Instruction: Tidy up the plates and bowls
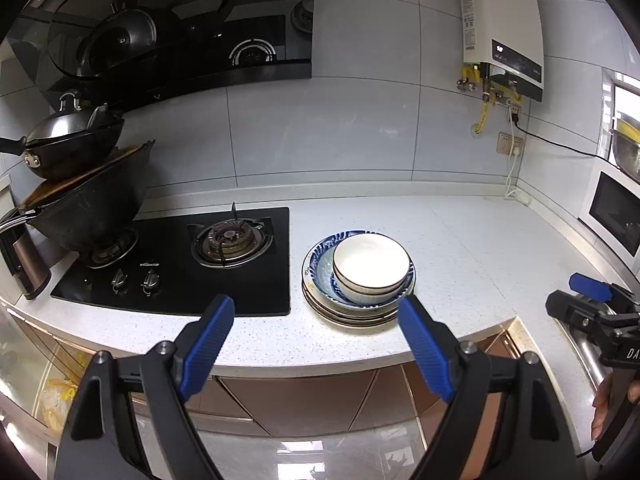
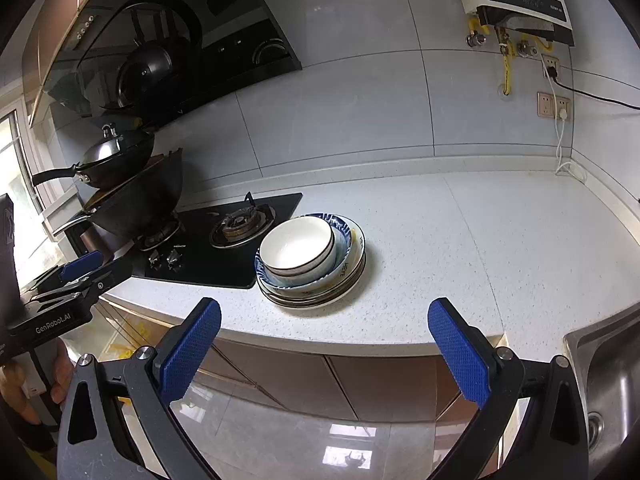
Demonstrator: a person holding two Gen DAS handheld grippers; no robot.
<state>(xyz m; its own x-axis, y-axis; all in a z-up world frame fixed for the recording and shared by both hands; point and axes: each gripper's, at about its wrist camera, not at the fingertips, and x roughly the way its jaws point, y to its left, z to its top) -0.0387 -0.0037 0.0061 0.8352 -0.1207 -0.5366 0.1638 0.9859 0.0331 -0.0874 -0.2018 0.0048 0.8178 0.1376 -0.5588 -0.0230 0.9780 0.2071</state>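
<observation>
A stack of dishes stands on the white speckled counter [image 1: 460, 248], right of the hob. White bowls with dark rims [image 1: 370, 262] are nested on top, inside a blue-patterned bowl [image 1: 326, 276], on several plates [image 1: 344, 316]. The same stack shows in the right wrist view, with the white bowls [image 2: 298, 248] over the plates [image 2: 352, 272]. My left gripper [image 1: 316, 312] is open and empty, held before the counter edge, short of the stack. My right gripper [image 2: 324, 316] is open and empty, also off the counter's front edge. Each gripper shows at the other view's side [image 1: 592, 288] [image 2: 80, 266].
A black gas hob [image 1: 176, 264] lies left of the stack, with stacked woks [image 1: 80, 184] on its left burner. A steel sink [image 2: 608, 368] is at the right. A microwave [image 1: 616, 216] stands at the far right, a water heater [image 1: 504, 20] hangs above. Brown cabinets [image 1: 304, 400] are below the counter.
</observation>
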